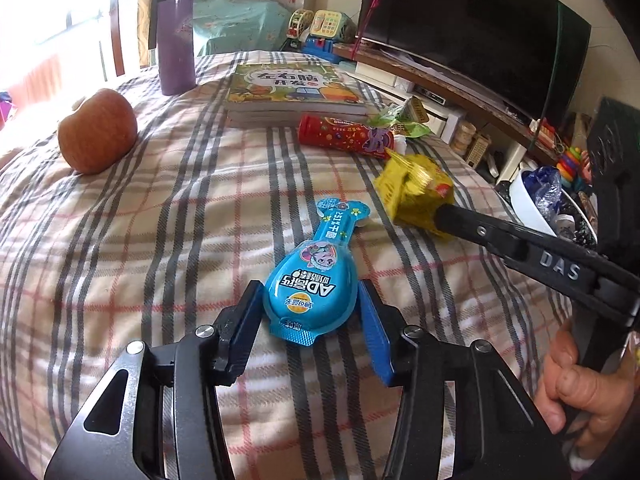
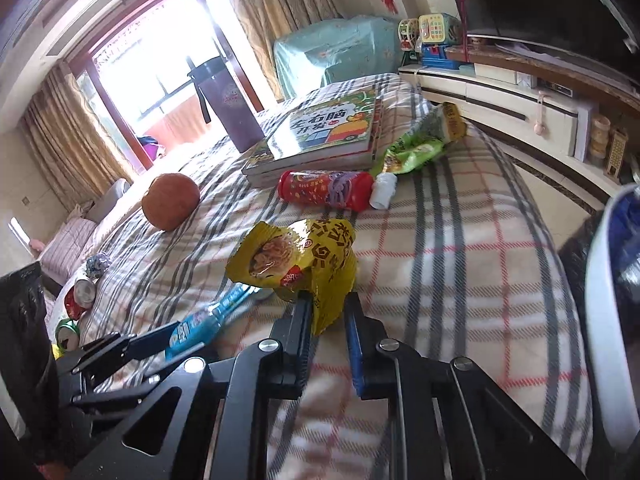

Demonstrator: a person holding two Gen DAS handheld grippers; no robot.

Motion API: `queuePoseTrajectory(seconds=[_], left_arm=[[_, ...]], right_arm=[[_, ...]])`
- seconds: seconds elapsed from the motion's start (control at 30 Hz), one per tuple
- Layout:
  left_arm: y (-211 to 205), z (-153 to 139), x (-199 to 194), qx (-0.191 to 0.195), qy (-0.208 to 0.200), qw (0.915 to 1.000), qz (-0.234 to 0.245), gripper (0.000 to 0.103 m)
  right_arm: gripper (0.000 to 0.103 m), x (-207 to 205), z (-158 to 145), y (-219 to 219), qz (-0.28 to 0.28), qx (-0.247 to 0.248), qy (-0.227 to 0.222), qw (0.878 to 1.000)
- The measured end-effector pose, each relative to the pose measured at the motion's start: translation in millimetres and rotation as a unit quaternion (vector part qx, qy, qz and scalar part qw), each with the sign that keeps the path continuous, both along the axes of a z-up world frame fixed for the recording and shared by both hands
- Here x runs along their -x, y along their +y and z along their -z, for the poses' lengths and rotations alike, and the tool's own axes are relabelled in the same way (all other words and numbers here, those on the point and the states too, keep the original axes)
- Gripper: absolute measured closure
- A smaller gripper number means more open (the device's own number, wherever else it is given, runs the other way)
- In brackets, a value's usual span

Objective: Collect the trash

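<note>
Your left claw sits low over the plaid blanket with its blue fingers spread on either side of the blue snack packet. The packet lies flat between them; whether the fingers touch its edges you cannot tell from the left wrist view.

Your right claw has closed on the lower edge of the yellow noodle wrapper, which stands crumpled above the fingers. The left wrist view shows what the right one cannot: the same yellow wrapper held at the tip of the right claw, just beyond the packet, with your right hand gripping the handle.

Only the right wrist view shows the crushed drink cans at the blanket's left edge and the black bag beside them. It also catches the blue packet from the side, next to the left claw.

Both views share the red candy tube, the green wrapper past it, the stacked picture books, the apple and the purple flask. A white bin holding a blue bag stands off the blanket's right side.
</note>
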State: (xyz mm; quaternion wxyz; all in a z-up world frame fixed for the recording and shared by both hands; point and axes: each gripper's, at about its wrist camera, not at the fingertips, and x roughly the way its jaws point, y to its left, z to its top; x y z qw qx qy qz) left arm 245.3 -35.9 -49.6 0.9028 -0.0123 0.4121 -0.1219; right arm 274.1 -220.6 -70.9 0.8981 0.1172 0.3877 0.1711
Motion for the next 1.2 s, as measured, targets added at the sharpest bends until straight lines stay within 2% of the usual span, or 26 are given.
queuePoseTrajectory(seconds=[0.23,0.43,0.53,0.67,0.7,0.73,0.77,0.8,0.83,0.9,0.97,1.03,1.1,1.2], left_arm=[[0,1,41,0.038,0.011,0.9992,0.002,0.056],[-14,-3,69,0.059,0.021,0.998,0.006,0.056],[-21,-2,73,0.044,0.018,0.9989,0.004,0.056],[-23,3,75,0.033,0.026,0.9991,-0.006,0.055],[-23,2,76,0.032,0.026,0.9991,-0.007,0.053],[-22,1,77,0.032,0.024,0.9992,-0.009,0.045],[-21,0,79,0.029,0.02,0.9993,-0.013,0.041],[-20,-2,82,0.026,0.015,0.9994,-0.02,0.036],[-19,-3,84,0.025,0.01,0.9994,-0.023,0.036],[-18,-5,88,0.026,0.006,0.9993,-0.024,0.035],[-17,-7,91,0.022,0.0,0.9994,-0.027,0.031],[-18,-10,91,0.012,-0.011,0.9995,-0.027,0.028],[-20,-11,89,-0.004,-0.022,0.9995,-0.025,0.025],[-24,-10,82,-0.025,-0.031,0.999,-0.02,0.023]], right_arm=[[0.087,50,-4,-29,0.017,-0.01,-0.013,1.0],[0.086,80,-11,-39,0.007,0.04,-0.016,0.999],[0.085,87,-9,-43,0.013,0.056,-0.014,0.998],[0.082,92,-2,-47,0.016,0.048,-0.008,0.999],[0.079,94,-1,-48,0.016,0.045,-0.006,0.999],[0.067,97,-1,-49,0.017,0.043,-0.006,0.999],[0.06,100,-1,-50,0.018,0.04,-0.008,0.999],[0.047,104,-1,-51,0.02,0.038,-0.012,0.999],[0.04,108,-2,-52,0.021,0.035,-0.017,0.999],[0.039,115,-4,-54,0.023,0.029,-0.024,0.999],[0.033,119,-7,-55,0.023,0.02,-0.027,0.999],[0.016,120,-10,-55,0.028,0.008,-0.036,0.999],[0.011,119,-14,-55,0.037,0.005,-0.048,0.998],[0.011,112,-19,-50,0.046,0.004,-0.056,0.997]])
